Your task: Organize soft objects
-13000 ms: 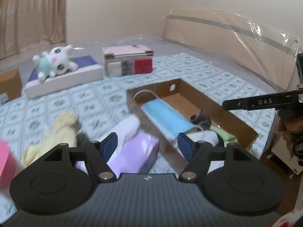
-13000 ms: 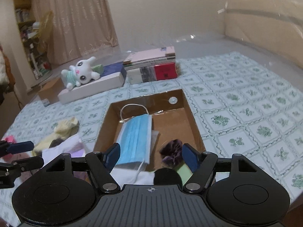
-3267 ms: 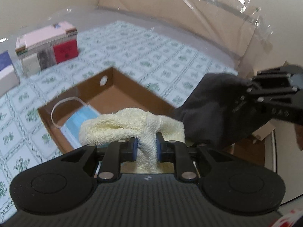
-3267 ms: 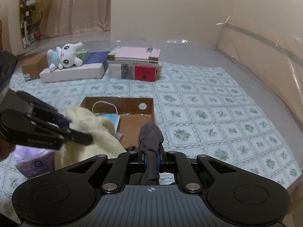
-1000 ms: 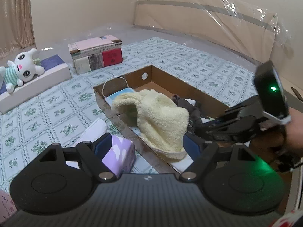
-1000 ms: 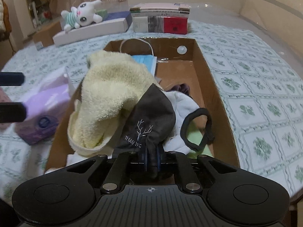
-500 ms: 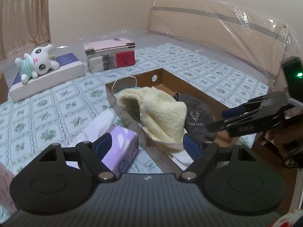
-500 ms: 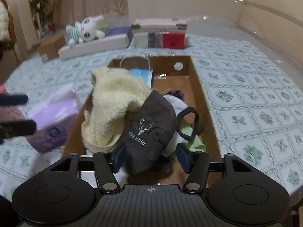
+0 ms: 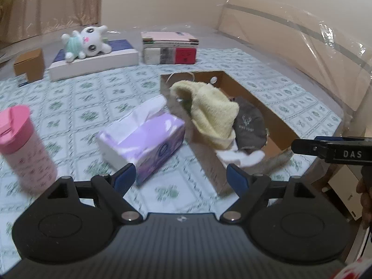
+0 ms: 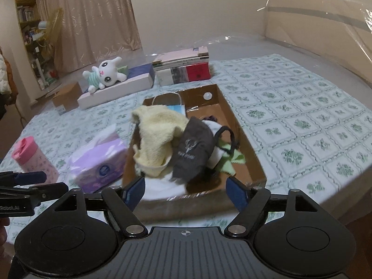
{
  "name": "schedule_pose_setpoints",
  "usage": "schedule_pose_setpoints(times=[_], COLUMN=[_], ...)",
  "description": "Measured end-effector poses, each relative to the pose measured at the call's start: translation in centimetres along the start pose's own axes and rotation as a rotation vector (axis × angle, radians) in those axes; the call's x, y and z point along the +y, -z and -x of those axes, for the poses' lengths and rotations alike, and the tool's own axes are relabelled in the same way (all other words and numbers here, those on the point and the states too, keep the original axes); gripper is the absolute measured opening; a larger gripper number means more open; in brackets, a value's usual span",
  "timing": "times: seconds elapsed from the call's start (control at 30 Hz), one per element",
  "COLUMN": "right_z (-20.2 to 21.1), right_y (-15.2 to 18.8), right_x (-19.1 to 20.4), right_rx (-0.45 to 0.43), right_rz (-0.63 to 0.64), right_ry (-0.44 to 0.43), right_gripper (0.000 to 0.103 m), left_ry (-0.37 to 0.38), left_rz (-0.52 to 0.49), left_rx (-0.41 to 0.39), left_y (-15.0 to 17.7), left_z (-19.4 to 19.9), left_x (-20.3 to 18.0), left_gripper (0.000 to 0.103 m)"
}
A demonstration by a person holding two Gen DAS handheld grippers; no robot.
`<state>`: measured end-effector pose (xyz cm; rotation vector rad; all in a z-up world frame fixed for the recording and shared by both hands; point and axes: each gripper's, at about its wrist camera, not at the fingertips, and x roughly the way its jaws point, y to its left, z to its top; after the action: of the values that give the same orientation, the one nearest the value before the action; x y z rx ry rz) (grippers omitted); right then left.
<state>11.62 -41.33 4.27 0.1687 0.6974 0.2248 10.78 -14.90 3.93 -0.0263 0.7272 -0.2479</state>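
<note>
Yellow towel [image 10: 160,137] and grey mask [image 10: 194,153] lie in cardboard box [image 10: 246,144] — both hand-held grippers, left [image 9: 180,177] and right [image 10: 184,190], gape empty at 6 o'clock.

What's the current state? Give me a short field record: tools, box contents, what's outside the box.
left tool: open, empty
right tool: open, empty
cardboard box: holds yellow towel, dark grey pouch, blue face mask, white and green cloths
towel: draped over the box's left wall
outside box, left: purple tissue box, pink cup
far side: plush bunny on a flat white box, stacked books
</note>
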Motion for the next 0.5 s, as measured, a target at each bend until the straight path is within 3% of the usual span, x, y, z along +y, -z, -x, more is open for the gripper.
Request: schedule_pose_setpoints(times=[0.13, 0.5], right_z=[1.2, 3.6], right_y=[1.1, 3.2], right_x=[2.1, 6.2], right_rx=[0.004, 0.010], right_rz=[0.026, 0.081], right_ry=[-0.016, -0.010], right_gripper=[0.092, 0.092], left_ry=[-0.007, -0.085], left_rz=[0.038, 0.089], left_rx=[0.017, -0.008], left_y=[1.1, 3.6], left_z=[1.8, 6.1], left_x=[0.5, 1.8], left_gripper=[0.083, 0.087])
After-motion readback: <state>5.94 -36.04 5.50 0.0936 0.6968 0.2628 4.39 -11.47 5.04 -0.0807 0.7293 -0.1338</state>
